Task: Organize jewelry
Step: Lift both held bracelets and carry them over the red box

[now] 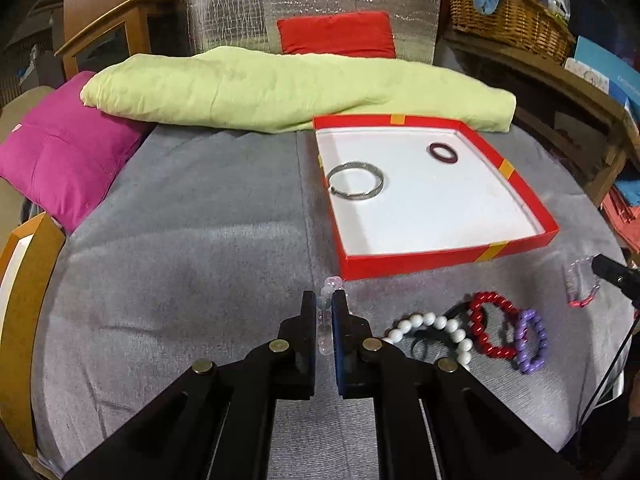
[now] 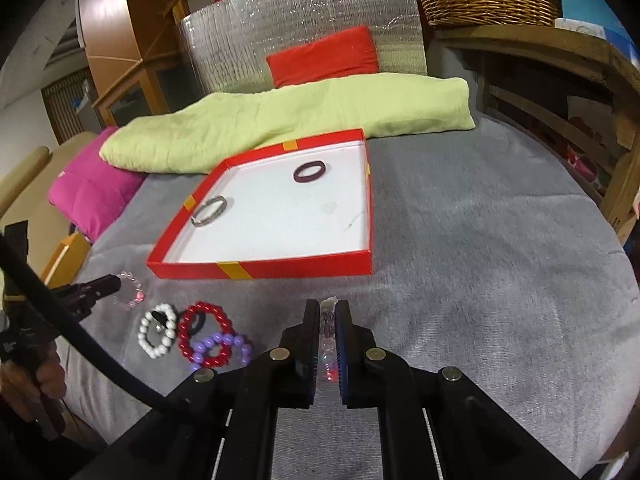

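A red tray (image 1: 420,262) (image 2: 260,270) with a white floor lies on the grey bed cover. In it are a silver bangle (image 1: 355,185) (image 2: 209,210) and a dark maroon ring (image 1: 443,153) (image 2: 309,172). My left gripper (image 1: 323,306) is shut on a clear bead bracelet (image 1: 332,283), just before the tray's near wall. My right gripper (image 2: 327,314) is shut on a clear and red bead bracelet (image 2: 328,344). On the cover lie a white bead bracelet (image 1: 436,330) (image 2: 157,330), a red one (image 1: 494,326) (image 2: 206,332) and a purple one (image 1: 532,340) (image 2: 222,346).
A light green folded blanket (image 1: 280,92) (image 2: 280,120) lies behind the tray. A magenta cushion (image 1: 64,140) (image 2: 92,188) is at the left and a red cushion (image 1: 336,34) at the back. A wicker basket (image 1: 508,12) stands on a wooden shelf at the right.
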`<state>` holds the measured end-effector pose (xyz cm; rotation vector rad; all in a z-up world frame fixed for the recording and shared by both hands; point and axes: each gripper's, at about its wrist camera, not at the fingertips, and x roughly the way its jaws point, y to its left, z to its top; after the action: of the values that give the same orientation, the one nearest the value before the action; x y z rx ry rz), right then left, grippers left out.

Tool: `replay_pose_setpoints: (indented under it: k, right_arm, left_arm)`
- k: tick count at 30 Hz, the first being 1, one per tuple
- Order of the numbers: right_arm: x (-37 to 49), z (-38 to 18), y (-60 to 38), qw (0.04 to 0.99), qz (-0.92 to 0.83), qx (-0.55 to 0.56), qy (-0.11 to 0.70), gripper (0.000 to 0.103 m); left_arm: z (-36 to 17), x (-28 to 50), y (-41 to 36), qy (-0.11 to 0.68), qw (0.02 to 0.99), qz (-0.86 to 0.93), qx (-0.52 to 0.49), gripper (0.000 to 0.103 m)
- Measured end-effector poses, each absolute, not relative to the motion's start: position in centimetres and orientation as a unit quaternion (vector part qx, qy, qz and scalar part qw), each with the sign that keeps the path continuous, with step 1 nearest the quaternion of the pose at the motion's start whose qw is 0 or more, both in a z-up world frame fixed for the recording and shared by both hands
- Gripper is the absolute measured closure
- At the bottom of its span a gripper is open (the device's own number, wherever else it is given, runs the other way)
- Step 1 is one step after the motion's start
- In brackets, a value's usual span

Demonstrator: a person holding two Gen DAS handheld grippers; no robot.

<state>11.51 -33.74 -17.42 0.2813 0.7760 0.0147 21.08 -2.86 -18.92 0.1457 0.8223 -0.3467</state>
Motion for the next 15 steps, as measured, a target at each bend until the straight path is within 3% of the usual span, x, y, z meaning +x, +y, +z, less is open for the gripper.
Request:
replay_pose_setpoints:
  k: [15]
  right_arm:
    - [12.0, -15.2, -33.0, 0.921, 0.044, 0.182, 0.342, 0.095]
  left_arm:
    - [-16.5, 20.8, -4.7, 0.367, 0.906, -0.201, 0.059, 0.095]
